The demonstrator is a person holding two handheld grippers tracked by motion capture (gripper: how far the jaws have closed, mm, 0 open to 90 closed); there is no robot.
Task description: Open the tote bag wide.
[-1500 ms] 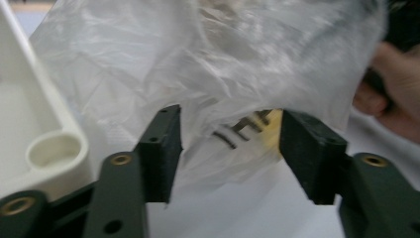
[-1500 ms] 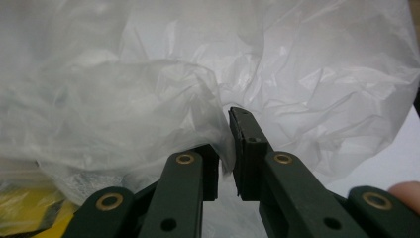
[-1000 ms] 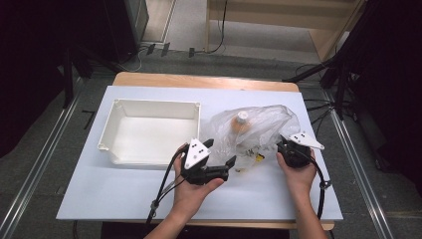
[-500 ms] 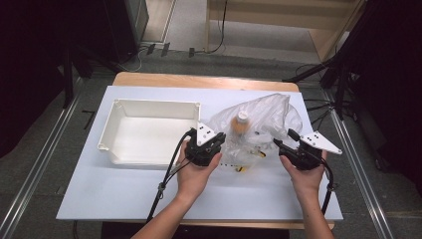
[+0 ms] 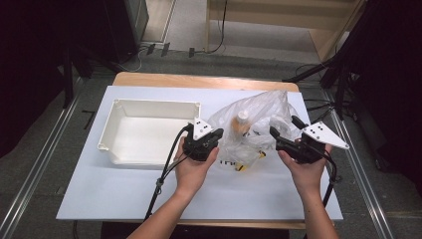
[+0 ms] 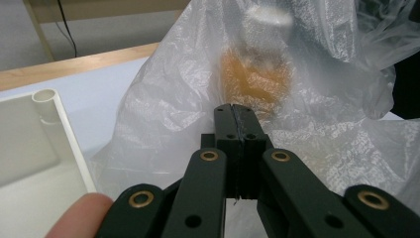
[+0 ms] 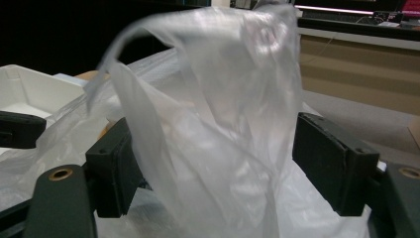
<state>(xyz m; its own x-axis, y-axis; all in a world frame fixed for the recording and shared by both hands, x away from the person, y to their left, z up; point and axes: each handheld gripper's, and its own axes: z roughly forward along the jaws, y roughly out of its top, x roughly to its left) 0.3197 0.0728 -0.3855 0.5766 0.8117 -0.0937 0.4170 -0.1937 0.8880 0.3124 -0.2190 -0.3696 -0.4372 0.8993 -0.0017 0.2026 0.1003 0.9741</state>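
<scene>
- The left hand-held gripper (image 5: 211,138) sits just left of centre in the high view, its jaws clenched tight together; in the left gripper view (image 6: 233,116) the two black jaws meet with no gap, pinched on a fold of the clear plastic bag (image 5: 259,124)
- The right hand-held gripper (image 5: 286,130) sits right of centre in the high view, raised at the bag's right edge; its jaws have just been opening and stand wide apart
- In the right gripper view (image 7: 213,163) a loose flap of the bag (image 7: 213,124) rises between the spread jaws, and neither pad presses on it
- Each gripper is held in a hand coming in from the bottom of the frame, with a black cable trailing back toward the lower edge
- The bag lies crumpled on the bench (image 5: 99,194) between the two grippers, centre right of the high view
- Inside the bag stands a bottle (image 5: 242,123) with a pale cap and orange-brown body, seen blurred through the film in the left gripper view (image 6: 255,74)
- A small yellow piece (image 5: 242,167) shows at the bag's lower edge; what it is cannot be told
- A white tray (image 5: 119,107) lies left of centre, just beside the left gripper
</scene>
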